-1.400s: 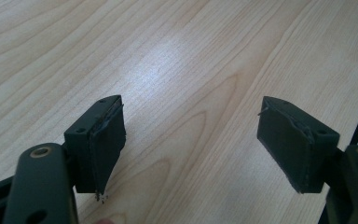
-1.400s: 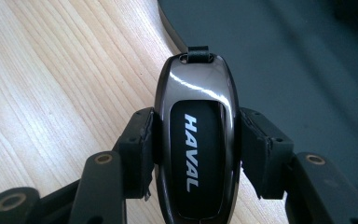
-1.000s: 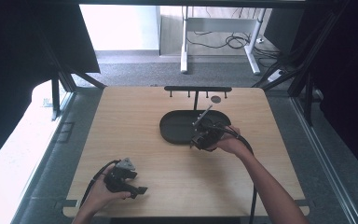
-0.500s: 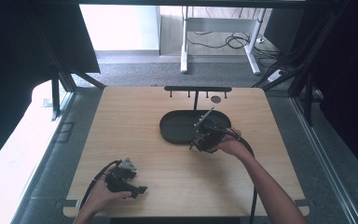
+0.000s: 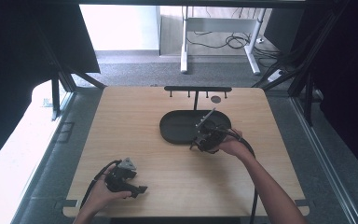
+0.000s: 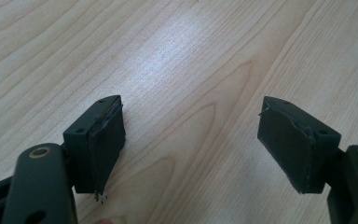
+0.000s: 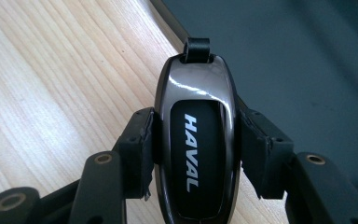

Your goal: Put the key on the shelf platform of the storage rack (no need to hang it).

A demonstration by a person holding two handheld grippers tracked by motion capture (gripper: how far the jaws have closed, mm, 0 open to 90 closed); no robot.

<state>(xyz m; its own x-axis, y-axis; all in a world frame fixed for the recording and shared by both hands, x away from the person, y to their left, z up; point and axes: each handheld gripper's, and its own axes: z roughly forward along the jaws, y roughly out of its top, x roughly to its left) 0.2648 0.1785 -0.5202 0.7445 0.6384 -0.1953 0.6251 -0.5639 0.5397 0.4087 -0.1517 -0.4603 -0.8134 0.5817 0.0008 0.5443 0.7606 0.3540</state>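
A glossy dark car key fob (image 7: 196, 135) marked HAVAL, with a small black loop at its top, sits between the pads of my right gripper (image 7: 196, 149), which is shut on it by its sides. In the high view that right gripper (image 5: 208, 138) hovers at the near right edge of the black oval tray (image 5: 177, 128). The fob hangs over the line where wood meets the tray (image 7: 284, 56). My left gripper (image 6: 191, 140) is open over bare wood, nothing between its pads. In the high view the left gripper (image 5: 126, 179) rests near the table's front left.
A black rack with small hooks (image 5: 197, 88) stands behind the tray at the far edge of the wooden table (image 5: 121, 126). A small dark round disc (image 5: 216, 99) lies by it. Dark frame posts flank the table.
The right gripper has shifted very slightly by the tray's edge with the fob in it. The left gripper has stayed put.
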